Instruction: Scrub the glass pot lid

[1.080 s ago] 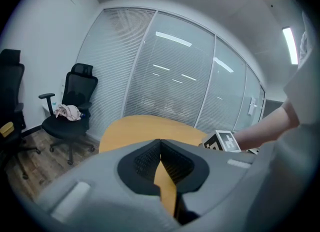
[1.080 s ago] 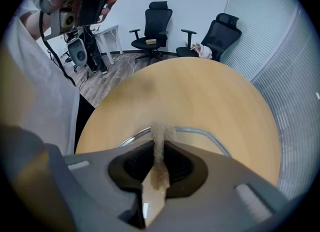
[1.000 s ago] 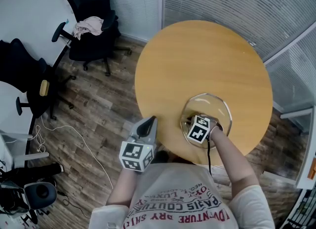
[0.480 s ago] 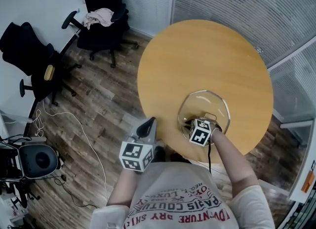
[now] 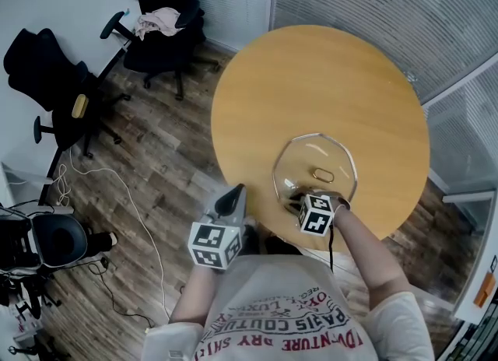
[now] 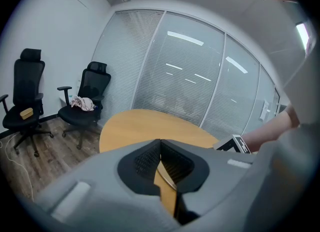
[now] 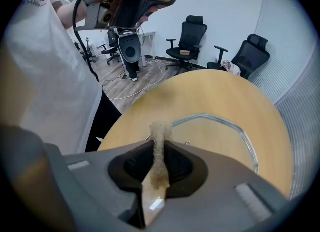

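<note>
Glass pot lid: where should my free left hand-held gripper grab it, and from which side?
Probably the loop handle on top, from above and the left. The glass pot lid lies flat, rim on the table, leaving no edge to pinch, and the right hand-held gripper works the near side.

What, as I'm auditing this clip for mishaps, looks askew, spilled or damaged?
Nothing stands out. The glass lid lies flat on the table, near the person's edge. The right gripper is shut on a thin scrub pad at the lid's near rim; the left gripper is shut, empty, off the table.
</note>
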Tool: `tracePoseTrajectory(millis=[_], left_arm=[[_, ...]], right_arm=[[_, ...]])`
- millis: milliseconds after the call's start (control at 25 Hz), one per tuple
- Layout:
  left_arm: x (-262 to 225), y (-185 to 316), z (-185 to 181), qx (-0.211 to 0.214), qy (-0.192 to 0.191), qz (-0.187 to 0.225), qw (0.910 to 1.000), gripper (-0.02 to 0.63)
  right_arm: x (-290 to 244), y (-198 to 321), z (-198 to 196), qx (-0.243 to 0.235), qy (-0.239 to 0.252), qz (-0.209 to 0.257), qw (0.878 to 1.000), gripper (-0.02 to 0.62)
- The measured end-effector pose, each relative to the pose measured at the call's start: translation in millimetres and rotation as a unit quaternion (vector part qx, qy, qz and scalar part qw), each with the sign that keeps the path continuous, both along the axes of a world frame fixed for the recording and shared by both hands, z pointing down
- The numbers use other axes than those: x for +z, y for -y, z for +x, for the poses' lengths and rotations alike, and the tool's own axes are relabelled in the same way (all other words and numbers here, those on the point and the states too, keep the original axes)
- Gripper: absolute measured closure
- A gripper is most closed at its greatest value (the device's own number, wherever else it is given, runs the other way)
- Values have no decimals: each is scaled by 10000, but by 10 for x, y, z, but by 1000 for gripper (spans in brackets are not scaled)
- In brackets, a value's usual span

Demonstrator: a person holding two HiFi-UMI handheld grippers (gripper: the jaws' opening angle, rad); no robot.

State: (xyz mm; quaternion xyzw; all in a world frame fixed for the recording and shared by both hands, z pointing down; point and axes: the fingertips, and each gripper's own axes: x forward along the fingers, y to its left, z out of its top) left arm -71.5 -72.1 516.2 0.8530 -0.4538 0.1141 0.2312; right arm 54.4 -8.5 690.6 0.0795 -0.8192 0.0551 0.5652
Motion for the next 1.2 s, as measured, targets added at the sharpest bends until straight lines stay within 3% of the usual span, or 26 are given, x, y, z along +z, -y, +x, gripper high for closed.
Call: tracePoseTrajectory(millis=[240,560,720,880,1040,1200], left_arm=[[-70,-114,301,156,74,137,9998,600],[-166,-52,510,284,104,234,9993,598],[-229,-15,706,443,90,290,9986,600],[-254,49,936,685,91,352,9970,600],[-263,137,1071,869,131,385,9954,598],[-252,200,1121,947,170,371,9947,600]], right_arm=[[32,-273,223,-244,22,2,9997,535],[-131,-305,459,354,441,-68,9984,535],[-195,-357,859,553,292,76,9980,535],[-251,-250,1371,1290,219,224,9911,535],[-368,63,1777,2248,138,428,9734,535],[-380,361,1921,2488,47,627,9665,535]])
